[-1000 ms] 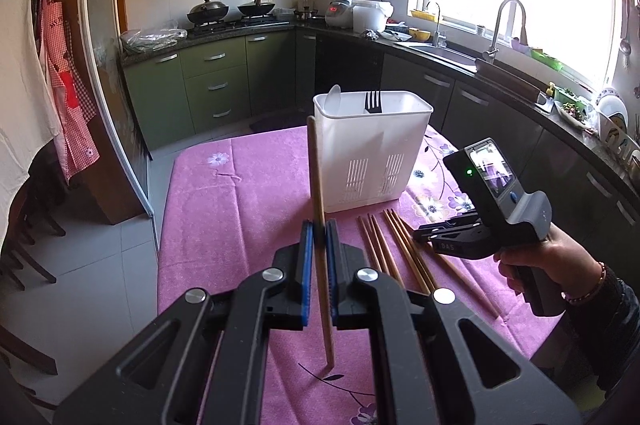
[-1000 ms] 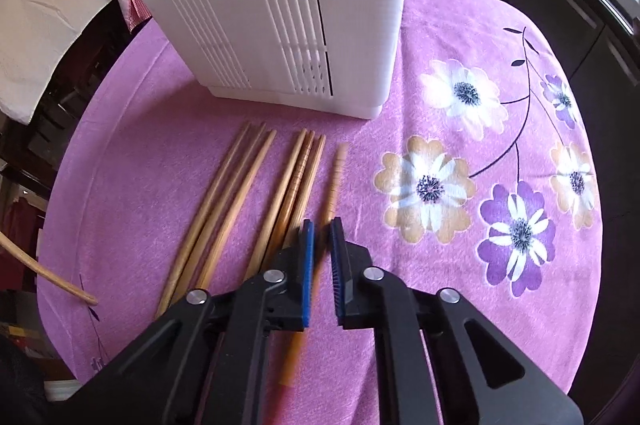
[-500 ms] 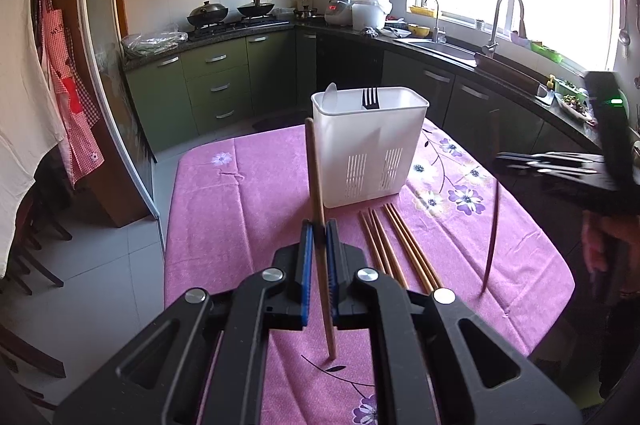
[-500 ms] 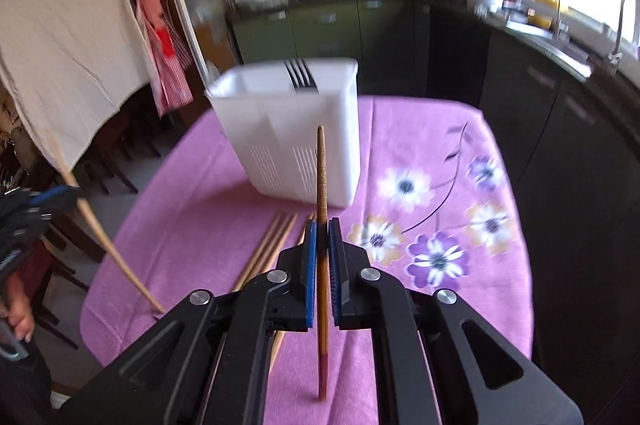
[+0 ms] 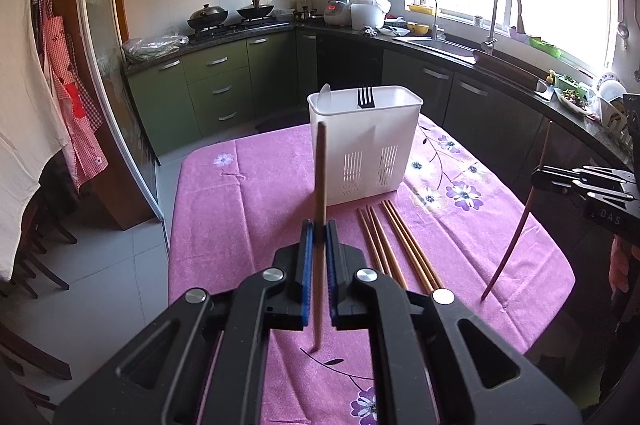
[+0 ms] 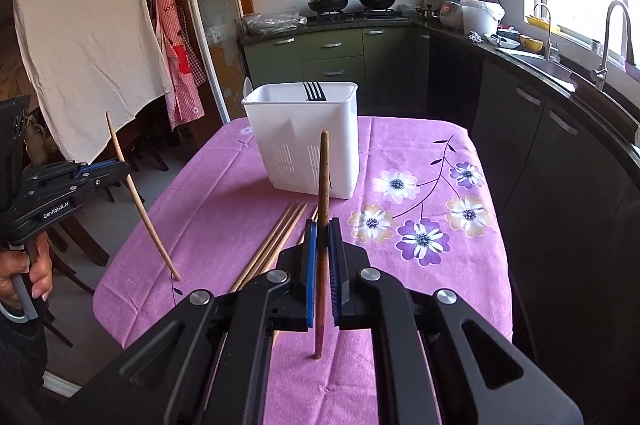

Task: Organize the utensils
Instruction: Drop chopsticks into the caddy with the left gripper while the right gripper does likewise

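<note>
A white utensil holder stands on the purple flowered tablecloth, with a black fork and a pale spoon sticking out of it. My left gripper is shut on a light wooden chopstick, held upright above the near part of the table; in the right wrist view that gripper and chopstick show at the left. My right gripper is shut on a darker chopstick, also upright. Several chopsticks lie flat in front of the holder.
The table stands in a kitchen with green cabinets behind and a dark counter with a sink along the right. Cloth and aprons hang at the left, with chairs below. A person's hand grips the left tool.
My right gripper has closed on a chopstick from the row on the cloth, lifted it off the table and tilted up toward the holder. The left gripper has kept still with its chopstick.
</note>
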Demonstrator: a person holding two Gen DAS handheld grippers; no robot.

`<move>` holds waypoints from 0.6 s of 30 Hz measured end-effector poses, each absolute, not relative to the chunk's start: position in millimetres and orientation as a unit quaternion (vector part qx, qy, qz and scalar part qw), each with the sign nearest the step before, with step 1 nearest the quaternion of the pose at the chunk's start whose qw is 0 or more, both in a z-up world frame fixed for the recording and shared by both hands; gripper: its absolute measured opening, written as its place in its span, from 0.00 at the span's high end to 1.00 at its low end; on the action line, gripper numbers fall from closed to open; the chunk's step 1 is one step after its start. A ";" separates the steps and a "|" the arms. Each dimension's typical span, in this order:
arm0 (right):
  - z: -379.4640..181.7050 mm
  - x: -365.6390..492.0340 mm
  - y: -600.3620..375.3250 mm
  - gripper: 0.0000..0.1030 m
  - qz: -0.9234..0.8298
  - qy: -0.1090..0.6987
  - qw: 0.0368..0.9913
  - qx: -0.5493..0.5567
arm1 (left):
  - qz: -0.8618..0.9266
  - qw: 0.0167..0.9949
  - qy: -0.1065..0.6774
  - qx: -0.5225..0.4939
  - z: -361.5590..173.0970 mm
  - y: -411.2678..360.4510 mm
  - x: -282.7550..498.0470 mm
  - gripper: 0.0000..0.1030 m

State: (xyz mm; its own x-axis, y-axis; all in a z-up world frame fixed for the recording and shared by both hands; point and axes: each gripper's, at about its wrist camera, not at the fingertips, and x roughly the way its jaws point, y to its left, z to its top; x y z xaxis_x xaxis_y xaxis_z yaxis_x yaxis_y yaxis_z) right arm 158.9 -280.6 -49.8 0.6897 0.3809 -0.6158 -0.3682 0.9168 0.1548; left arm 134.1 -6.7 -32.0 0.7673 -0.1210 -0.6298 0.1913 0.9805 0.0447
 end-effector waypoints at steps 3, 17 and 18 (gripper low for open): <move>-50.3 160.1 -282.2 0.93 0.206 0.336 0.919 0.013 | -0.088 0.938 0.330 0.053 -26.1 -9.2 134.9 0.94; -55.4 162.6 -295.8 0.93 0.217 0.333 0.917 0.031 | -0.138 0.960 0.240 0.048 87.4 -48.6 179.6 0.94; -55.6 162.6 -296.6 0.93 0.218 0.332 0.917 0.032 | -0.137 0.962 0.230 0.044 95.3 -51.0 184.8 0.94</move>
